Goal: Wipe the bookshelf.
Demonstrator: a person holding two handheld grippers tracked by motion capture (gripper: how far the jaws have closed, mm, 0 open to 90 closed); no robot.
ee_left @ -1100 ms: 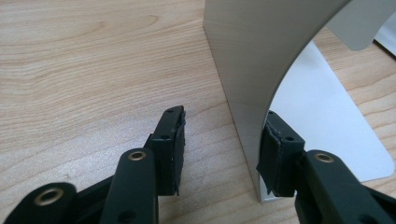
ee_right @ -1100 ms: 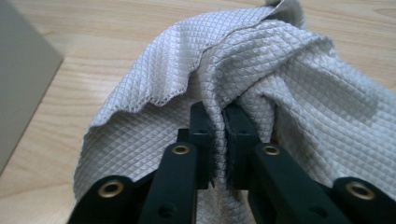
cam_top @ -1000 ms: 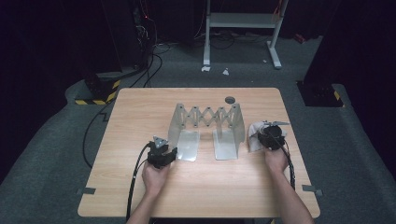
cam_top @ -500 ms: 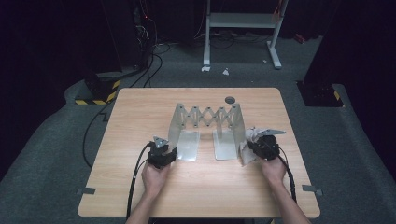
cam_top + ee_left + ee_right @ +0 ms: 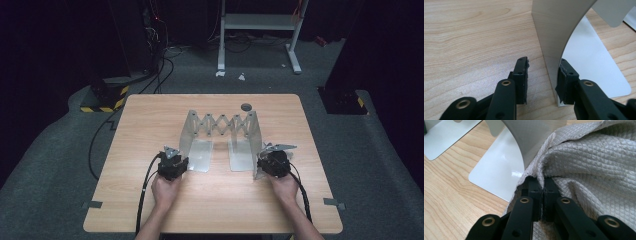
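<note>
Standing on the wooden bench (image 5: 150, 200) is a metal rack (image 5: 220, 137): two upright end plates joined by a scissor lattice, each with a flat foot lying toward the person. The left gripper (image 5: 544, 75) sits at the rack's left end plate, low down near the foot. Its jaws have just been closing and now straddle the plate's edge; one pad lies against the metal, the other stands a little off, so the plate is between them but not yet pinched. The right gripper (image 5: 541, 187) is at the rack's right end plate, its jaws shut tight on a fold of quilted grey cloth (image 5: 594, 170). The cloth is bunched against that plate, just beside its foot.
</note>
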